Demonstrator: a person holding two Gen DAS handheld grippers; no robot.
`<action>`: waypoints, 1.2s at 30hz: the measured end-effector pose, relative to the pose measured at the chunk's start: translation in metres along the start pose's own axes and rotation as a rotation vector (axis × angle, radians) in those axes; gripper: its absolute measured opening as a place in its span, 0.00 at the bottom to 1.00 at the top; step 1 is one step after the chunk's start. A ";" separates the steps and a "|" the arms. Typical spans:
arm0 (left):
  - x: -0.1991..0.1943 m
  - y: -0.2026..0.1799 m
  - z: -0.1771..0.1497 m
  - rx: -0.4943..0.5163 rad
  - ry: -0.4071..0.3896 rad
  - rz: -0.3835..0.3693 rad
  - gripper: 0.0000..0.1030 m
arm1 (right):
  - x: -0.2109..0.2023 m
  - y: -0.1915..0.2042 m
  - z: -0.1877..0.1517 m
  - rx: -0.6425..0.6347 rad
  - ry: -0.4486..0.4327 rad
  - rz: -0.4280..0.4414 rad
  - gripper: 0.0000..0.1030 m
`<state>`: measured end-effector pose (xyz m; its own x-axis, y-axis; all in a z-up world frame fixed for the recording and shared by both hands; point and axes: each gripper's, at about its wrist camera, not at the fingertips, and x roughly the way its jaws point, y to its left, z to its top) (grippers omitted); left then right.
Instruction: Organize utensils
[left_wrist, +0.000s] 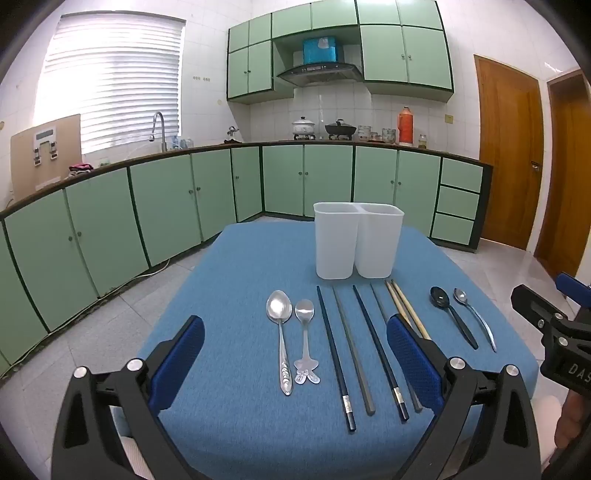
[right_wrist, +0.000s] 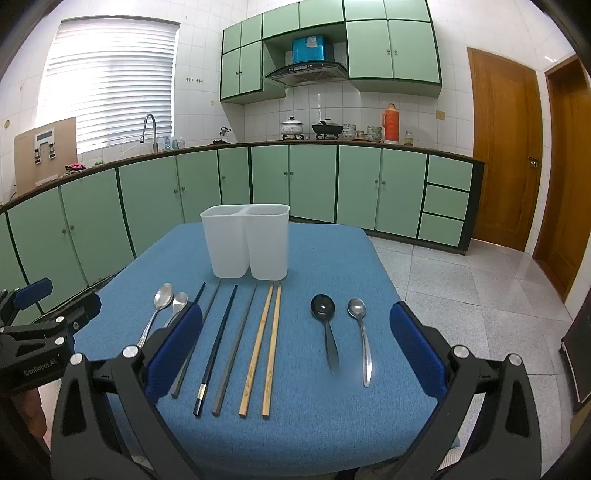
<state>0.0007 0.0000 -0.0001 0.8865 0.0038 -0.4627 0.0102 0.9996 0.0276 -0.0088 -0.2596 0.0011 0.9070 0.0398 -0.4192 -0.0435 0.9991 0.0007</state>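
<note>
Both the left gripper (left_wrist: 295, 354) and right gripper (right_wrist: 295, 350) hover with jaws wide and empty; spoons (left_wrist: 279, 332) and chopsticks (right_wrist: 260, 347) lie near the two-compartment white holder (left_wrist: 357, 240), so I'd pinch one handle mid-length first

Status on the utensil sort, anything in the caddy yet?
Nothing done: the white two-compartment caddy shows no utensils. Nothing in hand: left tongs and right tongs hover open. Left: all four spoons, e.g. the black spoon, and six chopsticks, including the wooden pair.
</note>
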 end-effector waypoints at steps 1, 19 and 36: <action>0.000 0.000 0.000 0.000 0.002 -0.004 0.94 | 0.000 0.000 0.000 -0.001 0.000 -0.001 0.95; 0.001 0.000 -0.001 -0.004 -0.017 0.004 0.94 | 0.000 0.000 0.000 -0.001 -0.001 0.000 0.95; 0.002 0.002 -0.002 -0.009 -0.020 0.004 0.94 | 0.000 0.000 0.000 -0.001 0.000 0.000 0.95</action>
<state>0.0019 0.0017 -0.0026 0.8954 0.0074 -0.4452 0.0025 0.9998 0.0217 -0.0090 -0.2596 0.0012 0.9069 0.0394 -0.4195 -0.0437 0.9990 -0.0006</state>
